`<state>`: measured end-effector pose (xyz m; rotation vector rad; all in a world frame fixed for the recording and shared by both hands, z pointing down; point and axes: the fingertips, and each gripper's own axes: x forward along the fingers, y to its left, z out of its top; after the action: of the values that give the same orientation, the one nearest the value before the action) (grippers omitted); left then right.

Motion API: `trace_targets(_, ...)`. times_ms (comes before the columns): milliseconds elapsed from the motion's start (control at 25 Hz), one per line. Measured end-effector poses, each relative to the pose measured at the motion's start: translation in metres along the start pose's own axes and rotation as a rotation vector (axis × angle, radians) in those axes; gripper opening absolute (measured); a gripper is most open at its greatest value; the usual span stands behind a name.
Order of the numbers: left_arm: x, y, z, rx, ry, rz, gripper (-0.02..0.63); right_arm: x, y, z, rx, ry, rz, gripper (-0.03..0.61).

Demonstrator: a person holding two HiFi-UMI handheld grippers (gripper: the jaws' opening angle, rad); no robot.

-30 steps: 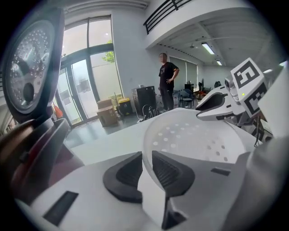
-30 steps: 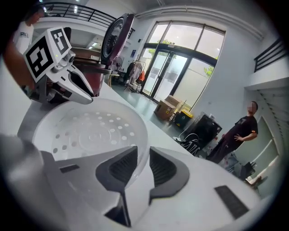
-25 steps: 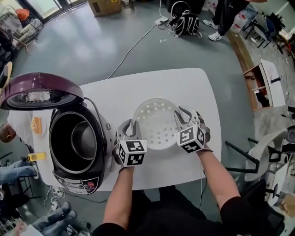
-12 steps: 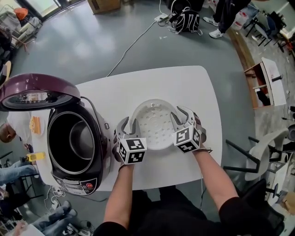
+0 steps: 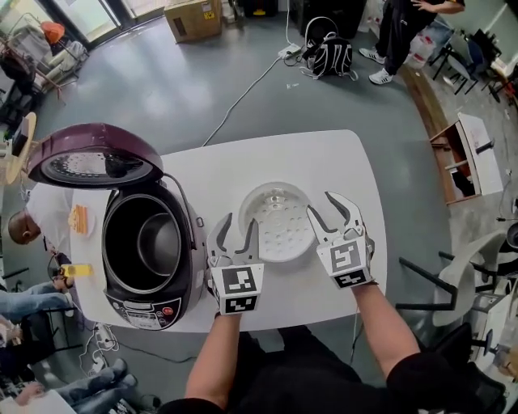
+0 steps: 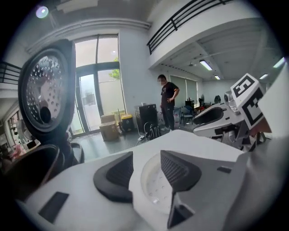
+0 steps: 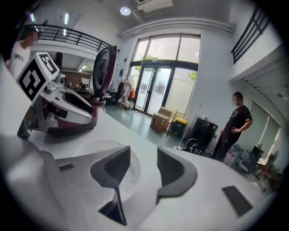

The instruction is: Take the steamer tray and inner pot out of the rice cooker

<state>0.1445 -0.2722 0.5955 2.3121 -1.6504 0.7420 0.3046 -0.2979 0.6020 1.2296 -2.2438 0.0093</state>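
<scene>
The white perforated steamer tray (image 5: pixel 279 220) lies flat on the white table (image 5: pixel 267 158), right of the open rice cooker (image 5: pixel 150 267). The dark inner pot (image 5: pixel 158 242) sits inside the cooker. My left gripper (image 5: pixel 235 230) hovers at the tray's left rim and my right gripper (image 5: pixel 328 209) at its right rim. Both have just been opening their jaws, and no pad presses on the tray. In the left gripper view the tray (image 6: pixel 156 189) shows below the gap of the left gripper (image 6: pixel 146 167). In the right gripper view the tray (image 7: pixel 131 176) lies under the right gripper (image 7: pixel 143 164).
The cooker's purple lid (image 5: pixel 97 158) stands raised at the back left, with its control panel (image 5: pixel 142 311) at the table's front edge. A person (image 5: pixel 405 24) stands far behind the table near a backpack (image 5: pixel 328 40). More people sit on the floor at left (image 5: pixel 24 230).
Both grippers held the tray's rim before. Their jaws have spread and they have lifted off and drawn back a little. The tray now rests on the table.
</scene>
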Motion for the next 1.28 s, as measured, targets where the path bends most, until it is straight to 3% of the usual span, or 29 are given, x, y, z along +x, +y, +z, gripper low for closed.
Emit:
trace_targets(240,-0.067,0.0,0.059,-0.025,-0.136,-0.016,0.183,-0.059,0.008,0.069,0.048,-0.133,0.003,0.176)
trace_targets(640,-0.156,0.075,0.074,0.017,-0.152,0.066,0.178,-0.094,0.087,0.16,0.05,-0.248,0.092,0.175)
trace_targets(880,-0.19,0.138,0.063,-0.001,-0.129,0.126,0.179,-0.079,0.146,0.2,0.157,-0.267,0.241,0.176)
trace_targets(1040,-0.208,0.18,0.047,-0.027,-0.095,0.163,0.179,-0.071,0.178,0.221,0.152,-0.272,0.267,0.176)
trace_targets(1280,-0.222,0.222,0.019,-0.09,-0.049,0.157,0.186,-0.059,0.216,0.23,0.162,-0.235,0.293,0.176)
